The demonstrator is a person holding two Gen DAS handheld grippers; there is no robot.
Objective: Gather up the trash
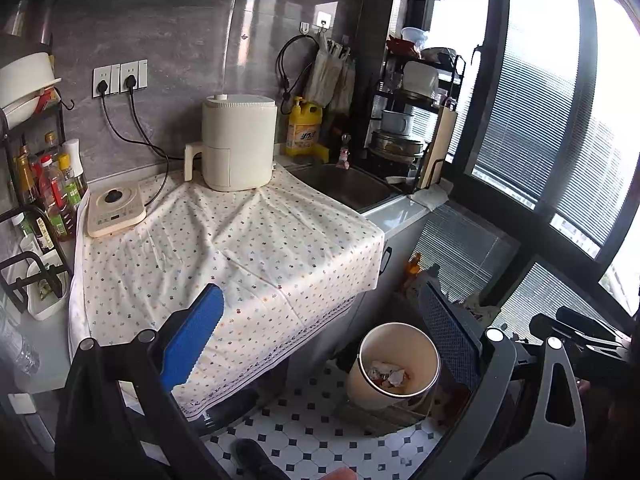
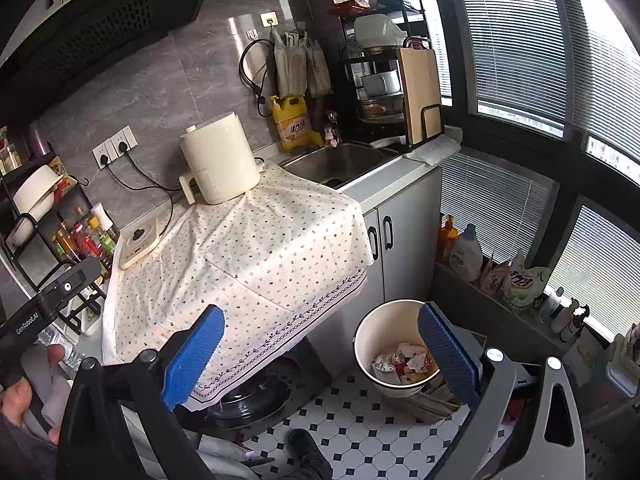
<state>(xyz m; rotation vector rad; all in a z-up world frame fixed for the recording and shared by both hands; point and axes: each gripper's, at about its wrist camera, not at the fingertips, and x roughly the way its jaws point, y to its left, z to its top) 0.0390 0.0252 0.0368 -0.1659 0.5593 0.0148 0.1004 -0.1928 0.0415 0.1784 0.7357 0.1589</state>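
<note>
A cream waste bin [image 1: 394, 364] stands on the tiled floor beside the counter, with crumpled paper and wrappers [image 1: 386, 376] inside. It also shows in the right wrist view [image 2: 390, 354], with the trash [image 2: 404, 362] in its bottom. My left gripper [image 1: 324, 344] is open and empty, held above the counter's front edge and the bin. My right gripper [image 2: 324, 348] is open and empty too, its right finger over the bin's rim. The counter's dotted cloth [image 1: 224, 248] carries no loose trash that I can see.
On the cloth stand a cream air fryer [image 1: 236, 144] and a small induction hob [image 1: 114, 210]. A sink [image 1: 340, 184] lies to the right, a dish rack [image 1: 416, 120] behind it. Sauce bottles [image 1: 52, 188] stand at left. Detergent bottles [image 2: 466, 254] line the window ledge.
</note>
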